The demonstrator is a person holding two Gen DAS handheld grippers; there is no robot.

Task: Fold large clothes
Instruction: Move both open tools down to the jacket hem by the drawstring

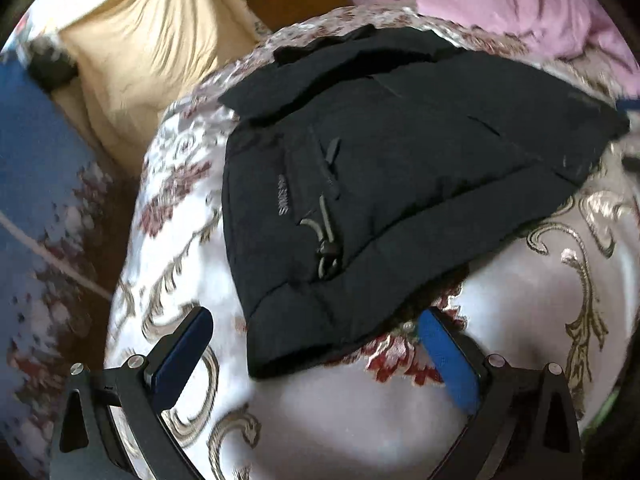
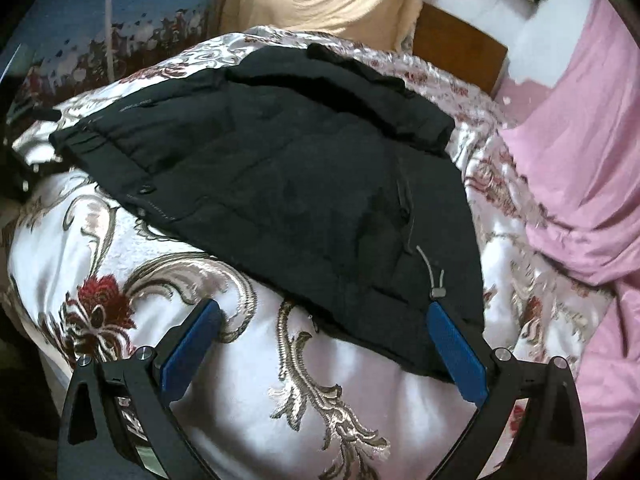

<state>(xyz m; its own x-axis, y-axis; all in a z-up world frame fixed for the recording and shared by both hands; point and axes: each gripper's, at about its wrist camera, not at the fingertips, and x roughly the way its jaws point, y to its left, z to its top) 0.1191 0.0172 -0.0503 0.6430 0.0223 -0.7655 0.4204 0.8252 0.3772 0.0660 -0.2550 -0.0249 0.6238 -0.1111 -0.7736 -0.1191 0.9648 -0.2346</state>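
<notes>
The black jacket is laid just beyond both grippers' spread, empty fingers, its near hem closest.

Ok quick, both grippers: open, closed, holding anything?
Left gripper: open, holding nothing, at the near edge of the black jacket.
Right gripper: open, holding nothing, over the jacket's near edge.
</notes>
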